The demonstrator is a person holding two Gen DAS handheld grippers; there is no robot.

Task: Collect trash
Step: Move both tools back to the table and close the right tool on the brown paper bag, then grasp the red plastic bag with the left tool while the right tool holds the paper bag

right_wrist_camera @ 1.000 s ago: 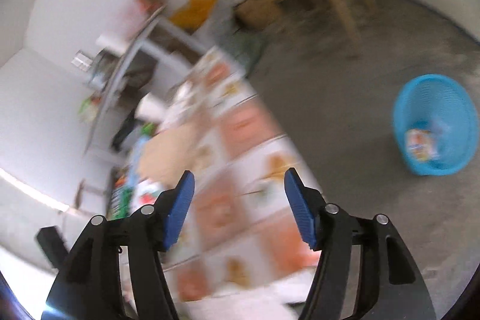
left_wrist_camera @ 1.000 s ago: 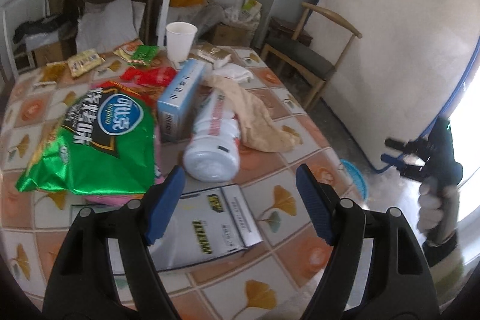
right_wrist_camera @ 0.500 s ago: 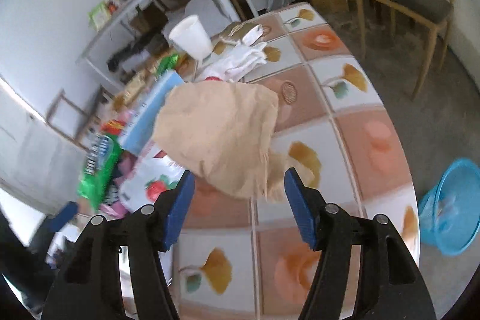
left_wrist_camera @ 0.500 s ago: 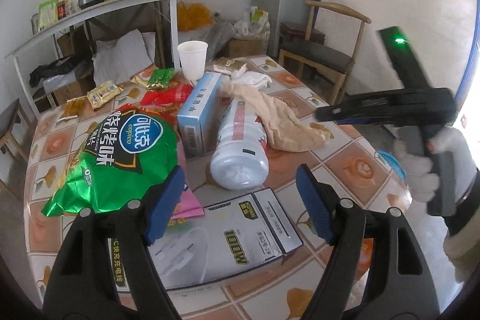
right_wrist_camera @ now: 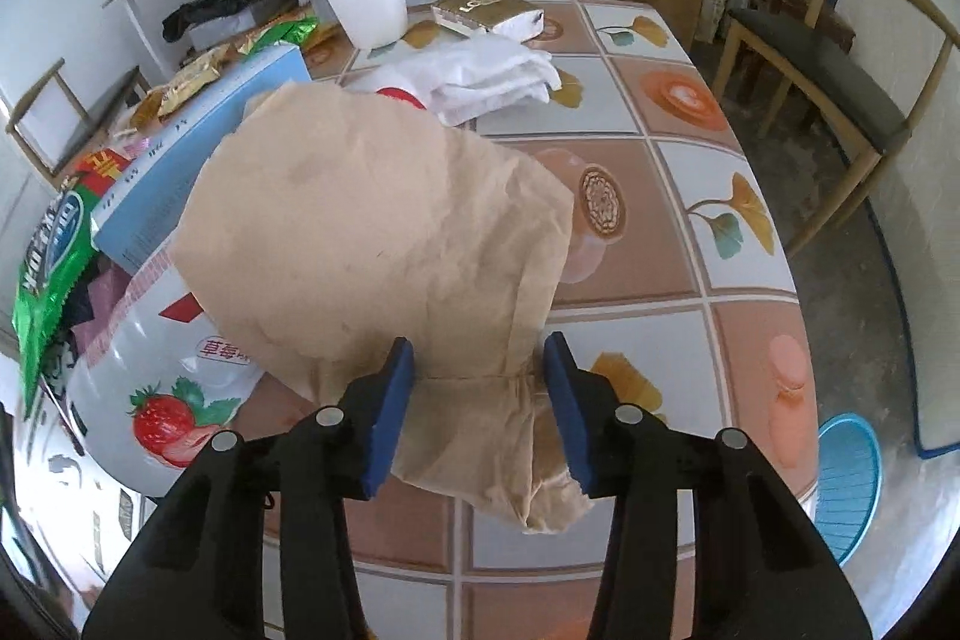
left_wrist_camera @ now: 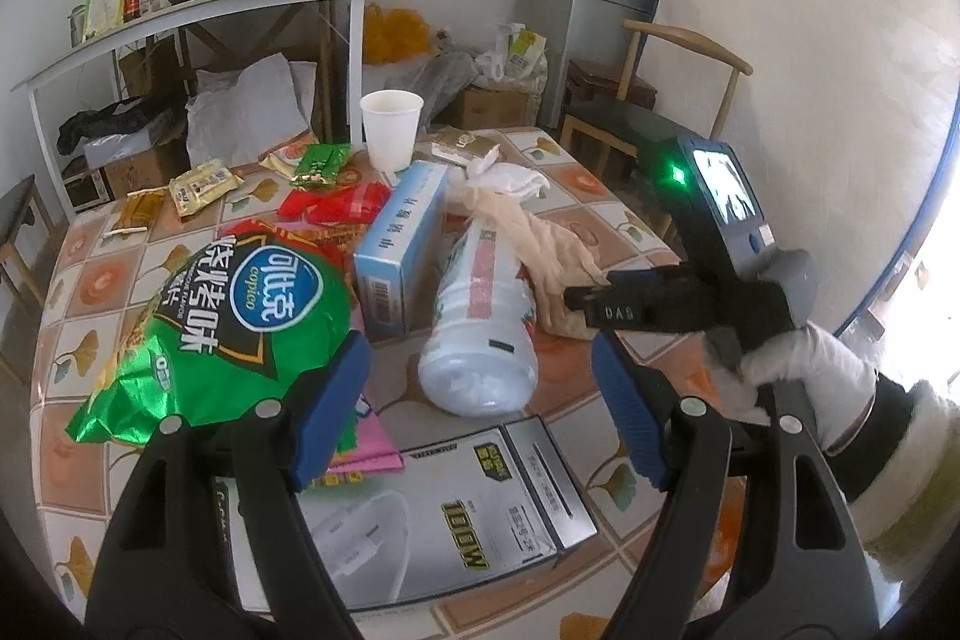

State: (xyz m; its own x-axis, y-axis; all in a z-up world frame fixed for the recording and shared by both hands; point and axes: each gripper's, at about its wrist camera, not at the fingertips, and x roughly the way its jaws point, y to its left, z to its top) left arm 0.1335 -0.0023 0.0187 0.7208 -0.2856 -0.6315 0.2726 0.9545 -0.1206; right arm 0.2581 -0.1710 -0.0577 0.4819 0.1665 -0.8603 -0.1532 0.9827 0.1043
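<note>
Right claw (right_wrist_camera: 477,394) now closing around brown paper bag (right_wrist_camera: 384,244), earlier beside table

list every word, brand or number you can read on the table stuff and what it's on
"copico", with large Chinese characters: green chip bag
"100W": grey box
"DAS": side of the right gripper
Strawberry picture with small red Chinese text: white bottle
Dark print along the side, too small to read: blue box
Gold lettering, blurred: gold pack
</note>
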